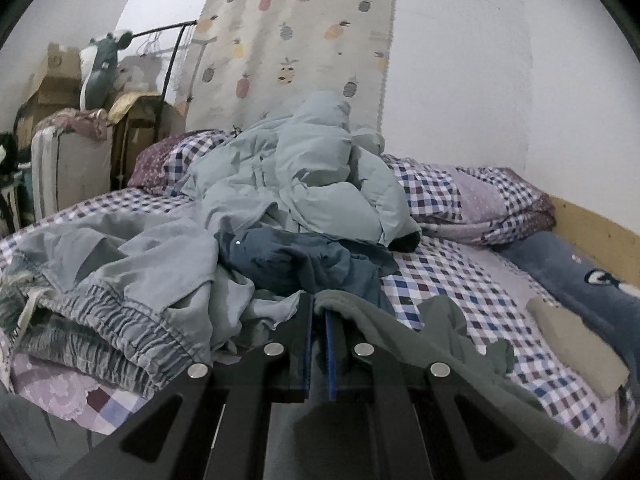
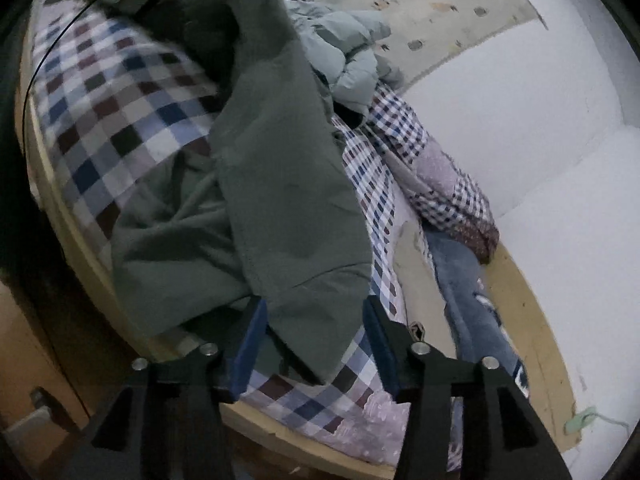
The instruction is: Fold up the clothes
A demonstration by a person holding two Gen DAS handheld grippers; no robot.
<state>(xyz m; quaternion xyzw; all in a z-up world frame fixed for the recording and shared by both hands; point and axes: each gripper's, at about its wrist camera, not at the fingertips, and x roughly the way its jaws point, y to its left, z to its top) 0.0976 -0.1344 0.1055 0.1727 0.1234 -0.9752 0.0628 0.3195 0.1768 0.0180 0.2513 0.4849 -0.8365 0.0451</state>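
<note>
Green garment (image 2: 280, 168) lies crumpled at the near edge of the checked bed (image 2: 120, 92), one edge pinched in the closed left gripper (image 1: 318, 312), while the right gripper (image 2: 316, 328) stands wide open around its lower hem without holding it. With only that thin pinch, the cloth could slip free if pulled hard. It could also drag the heaped blue clothes (image 1: 304, 256) just beside it off the bed.

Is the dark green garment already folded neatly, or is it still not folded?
Not folded: the dark green cloth garment hangs rumpled from the shut left gripper above the checked bedsheet.
</note>
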